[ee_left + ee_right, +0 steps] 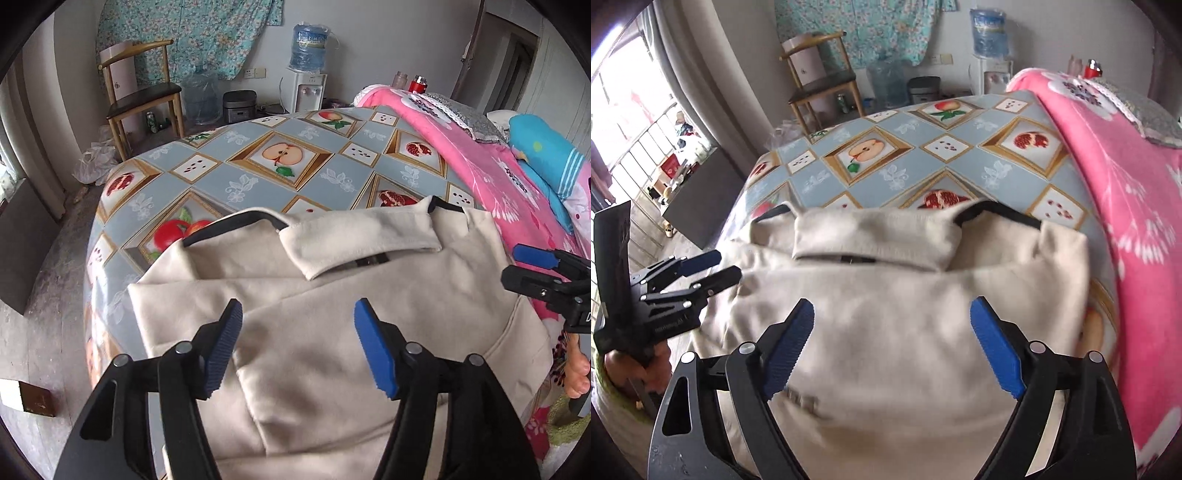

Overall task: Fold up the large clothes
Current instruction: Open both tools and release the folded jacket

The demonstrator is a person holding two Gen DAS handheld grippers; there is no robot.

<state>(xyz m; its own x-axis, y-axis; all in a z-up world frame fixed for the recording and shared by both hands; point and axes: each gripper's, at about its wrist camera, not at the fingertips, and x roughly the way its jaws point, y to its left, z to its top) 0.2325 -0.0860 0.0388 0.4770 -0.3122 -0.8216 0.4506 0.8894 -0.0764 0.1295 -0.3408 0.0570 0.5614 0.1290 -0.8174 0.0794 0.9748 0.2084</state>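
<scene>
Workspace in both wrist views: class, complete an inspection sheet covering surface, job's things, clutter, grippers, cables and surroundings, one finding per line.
Surface: table under a fruit-patterned cloth, far half bare.
Job's things: beige jacket lying flat on the near half, collar toward the far side, partly folded.
Clutter: pink blanket heaped along the table's right edge, blue pillow on it.
Grippers: left gripper open above the jacket, holding nothing; right gripper open above the jacket, holding nothing.
Cables: nothing seen.
Surroundings: wooden chair, water dispenser with bottle, spare water jug, floral cloth on the wall.
</scene>
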